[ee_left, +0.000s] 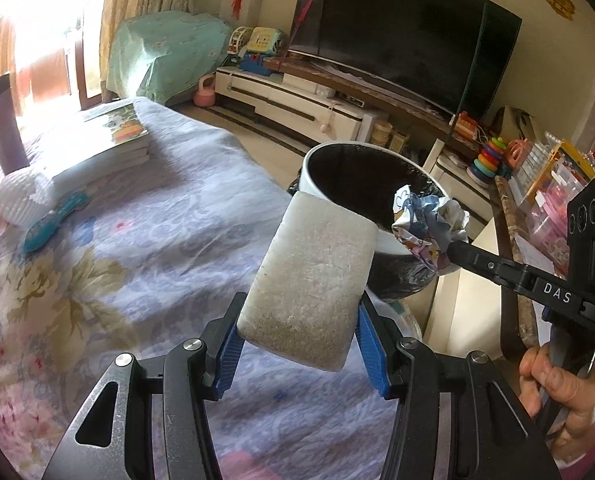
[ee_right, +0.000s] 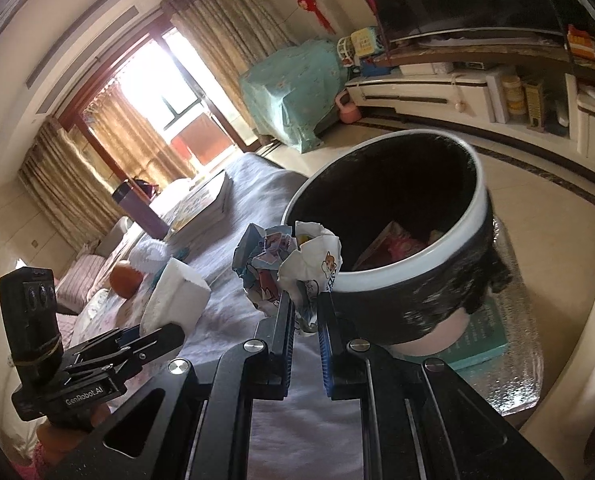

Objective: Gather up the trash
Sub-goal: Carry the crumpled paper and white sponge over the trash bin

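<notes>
Living room, bright window behind tan curtains, and a floral lilac bedspread (ee_left: 109,240) stretching under both tools. Just off its edge stands the round white-rimmed bin with a black liner (ee_right: 397,240), mouth tipped toward us, some pink packaging already lying inside.

Left gripper (ee_left: 297,344) is clamped on a pale, fibrous rectangular pad (ee_left: 309,280), blue-lined jaws pinching its lower end so the block juts forward and up toward the bin's near rim. It looks parked there, waiting its turn.

Right gripper (ee_right: 305,320) is squeezed tight on a crumpled ball of cartoon-printed paper (ee_right: 289,268), held by the wad's underside so the bulk sits proud of the fingers. In the left wrist view that wad hangs right at the rim, reaching in from the right side, the person's hand (ee_left: 557,392) wrapped round the handle.

My read: both pieces of trash are up off the bedspread, neither is in yet. The paper ball looks closest; a little more reach over the opening should let it drop clean.
</notes>
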The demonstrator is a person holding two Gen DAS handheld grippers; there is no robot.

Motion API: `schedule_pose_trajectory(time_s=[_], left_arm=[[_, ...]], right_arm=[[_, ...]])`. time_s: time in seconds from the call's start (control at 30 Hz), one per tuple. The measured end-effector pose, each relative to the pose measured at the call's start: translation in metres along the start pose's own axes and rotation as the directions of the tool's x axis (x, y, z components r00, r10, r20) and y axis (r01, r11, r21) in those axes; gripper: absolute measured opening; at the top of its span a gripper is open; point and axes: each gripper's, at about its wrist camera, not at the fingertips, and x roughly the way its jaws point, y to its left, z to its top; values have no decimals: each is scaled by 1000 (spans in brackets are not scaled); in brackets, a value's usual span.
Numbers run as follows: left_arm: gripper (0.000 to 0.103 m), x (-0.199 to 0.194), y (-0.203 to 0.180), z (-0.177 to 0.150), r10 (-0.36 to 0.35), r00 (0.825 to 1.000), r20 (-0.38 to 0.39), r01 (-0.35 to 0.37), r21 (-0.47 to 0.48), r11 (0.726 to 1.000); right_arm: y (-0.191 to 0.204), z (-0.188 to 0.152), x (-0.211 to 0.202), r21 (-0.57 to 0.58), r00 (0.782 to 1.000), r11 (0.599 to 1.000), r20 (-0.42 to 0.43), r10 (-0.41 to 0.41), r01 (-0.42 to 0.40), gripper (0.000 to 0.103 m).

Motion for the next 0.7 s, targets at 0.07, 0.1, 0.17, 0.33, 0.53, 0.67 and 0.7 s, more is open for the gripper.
schedule_pose_trajectory(time_s=[0.07, 0.1, 0.17, 0.33, 0.53, 0.67, 0.7], left_arm=[[50, 2, -3, 2, -5, 1000, 0, 5, 4, 1000], [50, 3, -5, 3, -6, 1000, -1, 6, 6, 1000], [51, 6, -8, 4, -8, 1000, -4, 8, 13, 1000], [51, 12, -15, 8, -13, 1000, -8, 13, 25, 1000], [51, 19, -25, 21, -11, 1000, -7, 12, 47, 999], [51, 25, -30, 31, -9, 1000, -5, 9, 62, 998], [51, 27, -32, 33, -8, 1000, -5, 8, 67, 998]], right_arm=[[-5, 2, -3, 7, 1000, 1000, 7, -9, 9, 11], [-7, 3, -4, 9, 1000, 1000, 10, -12, 12, 11], [-11, 5, -7, 14, 1000, 1000, 17, -19, 19, 11], [-19, 9, -11, 18, 999, 999, 30, -33, 33, 11], [-26, 16, -14, 20, 998, 999, 46, -52, 51, 11], [-30, 23, -13, 13, 996, 998, 56, -69, 68, 11], [-31, 25, -13, 11, 995, 997, 59, -75, 74, 11]])
